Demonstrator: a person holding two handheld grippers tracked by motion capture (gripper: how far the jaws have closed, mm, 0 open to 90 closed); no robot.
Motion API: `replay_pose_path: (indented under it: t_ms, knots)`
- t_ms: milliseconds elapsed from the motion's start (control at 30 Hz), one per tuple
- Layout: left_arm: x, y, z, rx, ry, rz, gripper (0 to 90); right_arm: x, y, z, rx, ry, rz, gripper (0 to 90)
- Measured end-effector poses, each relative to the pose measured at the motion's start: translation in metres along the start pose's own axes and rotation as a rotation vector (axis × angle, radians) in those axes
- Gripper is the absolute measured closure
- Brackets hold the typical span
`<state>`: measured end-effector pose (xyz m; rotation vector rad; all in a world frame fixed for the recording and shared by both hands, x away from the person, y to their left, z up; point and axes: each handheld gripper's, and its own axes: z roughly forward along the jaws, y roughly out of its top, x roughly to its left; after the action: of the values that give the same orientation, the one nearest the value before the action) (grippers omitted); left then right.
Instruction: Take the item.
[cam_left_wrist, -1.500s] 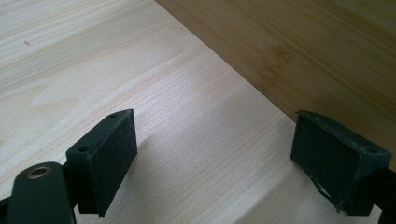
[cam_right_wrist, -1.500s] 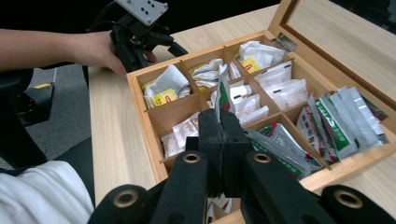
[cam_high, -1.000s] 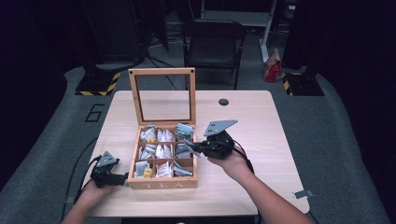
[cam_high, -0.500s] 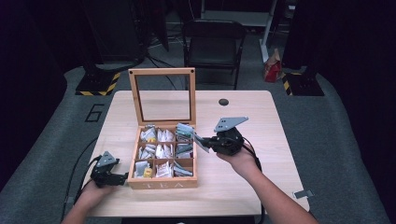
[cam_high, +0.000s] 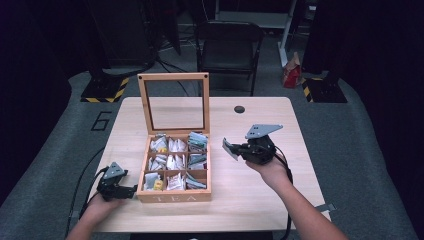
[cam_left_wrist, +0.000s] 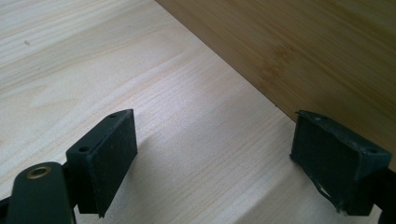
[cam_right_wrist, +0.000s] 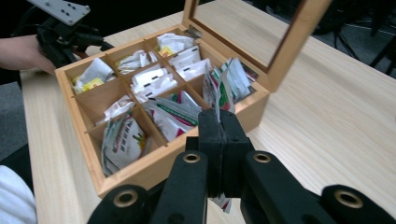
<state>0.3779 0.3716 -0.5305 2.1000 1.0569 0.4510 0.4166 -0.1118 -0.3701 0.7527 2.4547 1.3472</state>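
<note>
Right gripper (cam_high: 231, 148), held in the person's right hand (cam_high: 272, 170) above the table (cam_high: 260, 200) just to the right of the tea box (cam_high: 175, 192), with its jaws pressed together on a tea bag packet (cam_high: 229, 149). In the right gripper view the two black jaws meet with no gap at (cam_right_wrist: 219, 123), and the thin packet (cam_right_wrist: 218, 91) stands edge-on between them, its white, red and green print rising above the jaw tips and a small corner showing below them. A grey three-cornered plate (cam_high: 262, 131) sits on top of this gripper, and a cable trails back along the forearm.

Behind the lifted packet lies the wooden tea box (cam_right_wrist: 154, 168), divided into nine compartments, most holding paper packets; its glass-paned lid (cam_high: 174, 102) stands upright at the far side. The word TEA is marked on the near wall in the high view.

Left gripper (cam_high: 131, 190), held in the left hand (cam_high: 97, 207) at the box's near left corner, low over the table. In the left gripper view its jaws stand wide apart with nothing between them: one pad (cam_left_wrist: 109, 158) at lower left, the other (cam_left_wrist: 338, 161) at lower right just beside the box's wooden side wall (cam_left_wrist: 303, 42), pale table surface (cam_left_wrist: 187, 149) between. Whether the pad touches the wall cannot be told.

A small dark round object (cam_high: 239, 109) rests on the far part of the table, well apart from both grippers. A dark chair (cam_high: 227, 47) stands beyond the table.
</note>
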Motion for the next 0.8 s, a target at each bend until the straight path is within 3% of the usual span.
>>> replay_pose_path:
  t_ms: [100, 200, 800]
  knots:
    - [0.000, 0.000, 0.000, 0.000, -0.002, -0.006, 13.8, -0.005, -0.003, -0.006, -0.005, -0.018, 0.007, 89.8]
    - [0.001, 0.000, 0.000, 0.001, 0.005, 0.015, 13.8, -0.010, -0.006, -0.012, -0.006, -0.035, 0.015, 89.8]
    - [0.000, 0.000, 0.000, 0.000, 0.000, 0.000, 13.8, -0.038, -0.023, -0.042, -0.020, -0.138, 0.071, 89.8]
